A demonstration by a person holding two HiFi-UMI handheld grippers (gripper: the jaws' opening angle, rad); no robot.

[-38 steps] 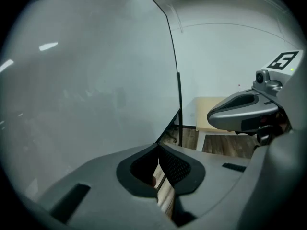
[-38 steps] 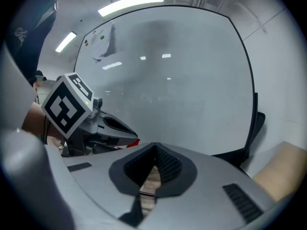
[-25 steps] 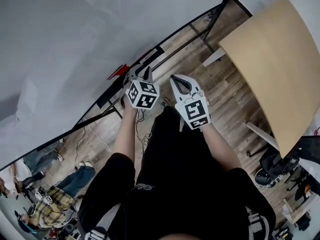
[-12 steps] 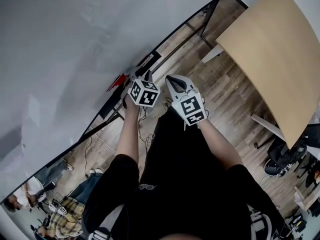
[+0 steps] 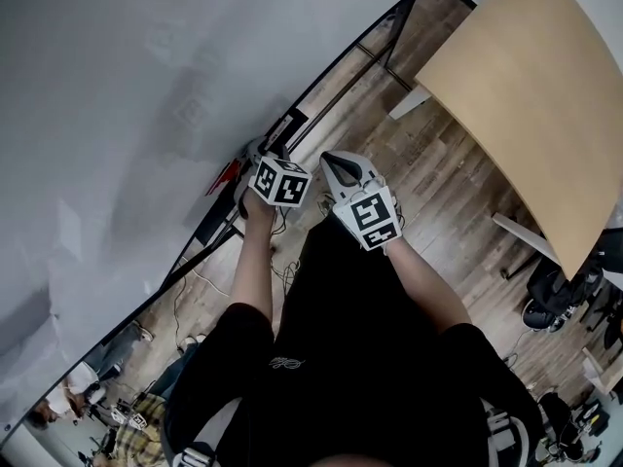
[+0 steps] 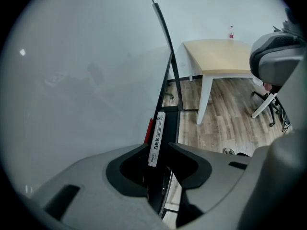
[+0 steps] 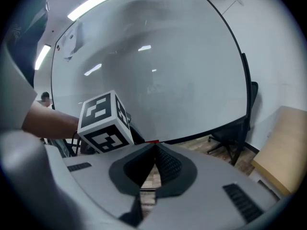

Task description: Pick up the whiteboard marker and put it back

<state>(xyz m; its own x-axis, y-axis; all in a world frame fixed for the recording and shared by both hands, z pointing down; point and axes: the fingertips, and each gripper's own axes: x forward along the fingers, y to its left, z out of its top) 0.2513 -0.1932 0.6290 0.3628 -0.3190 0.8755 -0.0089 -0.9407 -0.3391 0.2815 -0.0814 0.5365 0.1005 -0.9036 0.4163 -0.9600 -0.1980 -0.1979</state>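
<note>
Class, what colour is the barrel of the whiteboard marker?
White, with black print along it. The marker shows best in the left gripper view.

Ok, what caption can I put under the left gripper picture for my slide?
Left gripper, jaws just opened, around the white marker lying on the black tray under the whiteboard.

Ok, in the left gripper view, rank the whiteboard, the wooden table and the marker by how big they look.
1. whiteboard: fills most of the left half.
2. wooden table: clearly smaller, and farther off.
3. whiteboard marker: smallest, even though it is nearest the camera.
</note>
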